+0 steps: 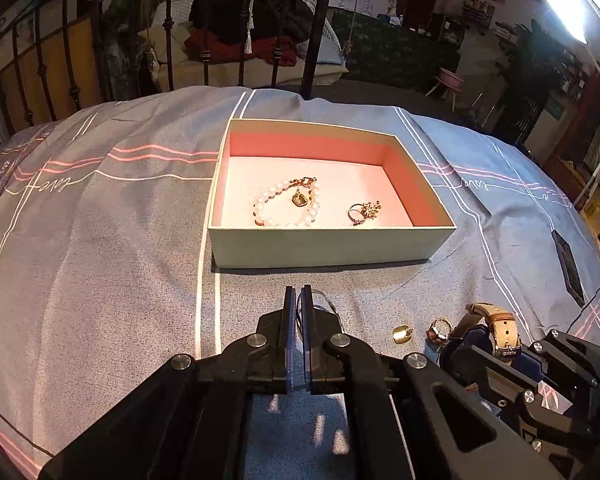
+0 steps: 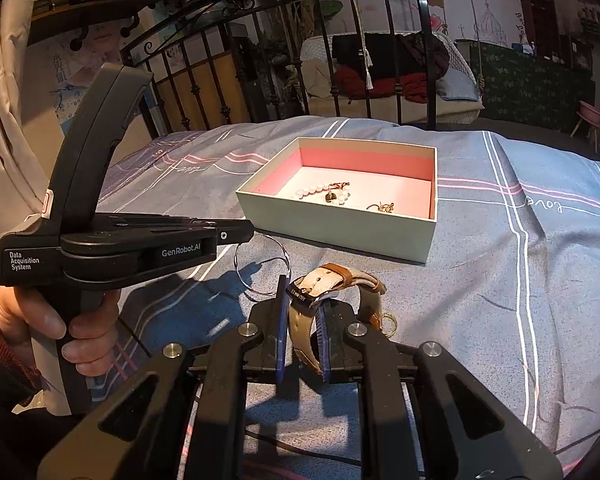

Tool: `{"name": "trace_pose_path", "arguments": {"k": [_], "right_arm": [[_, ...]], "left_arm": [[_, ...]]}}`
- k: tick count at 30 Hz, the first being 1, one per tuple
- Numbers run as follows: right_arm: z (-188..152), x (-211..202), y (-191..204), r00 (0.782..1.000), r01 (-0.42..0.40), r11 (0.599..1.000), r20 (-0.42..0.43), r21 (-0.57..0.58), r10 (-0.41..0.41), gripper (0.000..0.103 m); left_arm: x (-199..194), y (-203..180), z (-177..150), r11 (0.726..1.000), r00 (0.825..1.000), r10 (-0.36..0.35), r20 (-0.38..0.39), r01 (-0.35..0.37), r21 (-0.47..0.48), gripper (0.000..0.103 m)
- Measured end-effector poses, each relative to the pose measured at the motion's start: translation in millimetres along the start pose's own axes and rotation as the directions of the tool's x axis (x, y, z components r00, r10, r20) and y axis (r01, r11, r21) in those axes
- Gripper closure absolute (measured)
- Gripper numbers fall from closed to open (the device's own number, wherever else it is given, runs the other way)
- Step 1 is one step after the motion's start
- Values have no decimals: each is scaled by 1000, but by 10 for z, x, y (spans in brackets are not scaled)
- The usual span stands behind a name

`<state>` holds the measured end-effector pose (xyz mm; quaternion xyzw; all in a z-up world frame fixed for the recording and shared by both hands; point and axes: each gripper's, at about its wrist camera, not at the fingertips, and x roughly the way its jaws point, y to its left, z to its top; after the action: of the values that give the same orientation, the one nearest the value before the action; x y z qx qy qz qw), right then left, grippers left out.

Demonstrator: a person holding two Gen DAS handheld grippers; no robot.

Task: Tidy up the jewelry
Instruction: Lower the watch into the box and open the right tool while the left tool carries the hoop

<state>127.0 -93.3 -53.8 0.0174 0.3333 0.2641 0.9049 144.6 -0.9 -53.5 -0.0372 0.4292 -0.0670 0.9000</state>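
Right wrist view is showing a hand (image 2: pixel 60 324) holding the left gripper (image 2: pixel 246 236), its fingers together on a thin bangle (image 2: pixel 262 266) hanging just over the grey-blue bedcover (image 2: pixel 500 280). Further right, the box (image 2: pixel 332 236) is sitting on the cover, with a pearl bracelet (image 2: pixel 320 191) lying inside. The right gripper (image 2: pixel 303 320) is clamping a watch (image 2: pixel 340 280). Behind, an iron bedframe (image 2: pixel 424 40) is standing before a cluttered room.

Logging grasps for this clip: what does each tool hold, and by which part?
Left tool: thin silver bangle, pinched at its rim. Right tool: wristwatch, clamped across its strap.
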Motion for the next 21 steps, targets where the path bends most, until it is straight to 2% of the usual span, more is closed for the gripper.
{"name": "trace_pose_path", "arguments": {"k": [11,16,21], "right_arm": [[474,-103,-41,995,29,999,94,-46,-25,90],[712,4,-59,995,43,997,90,-64,-37,90],[933,283,-103,997,53,995,52,-80,-49,90]], "left_arm": [[-261,-80,331,998,997,-12,83,7,57,100],[-295,-81,477,999,994,-17,105,12,48,100],[-157,-74,680,999,995,2,98,-6,37,100]]}}
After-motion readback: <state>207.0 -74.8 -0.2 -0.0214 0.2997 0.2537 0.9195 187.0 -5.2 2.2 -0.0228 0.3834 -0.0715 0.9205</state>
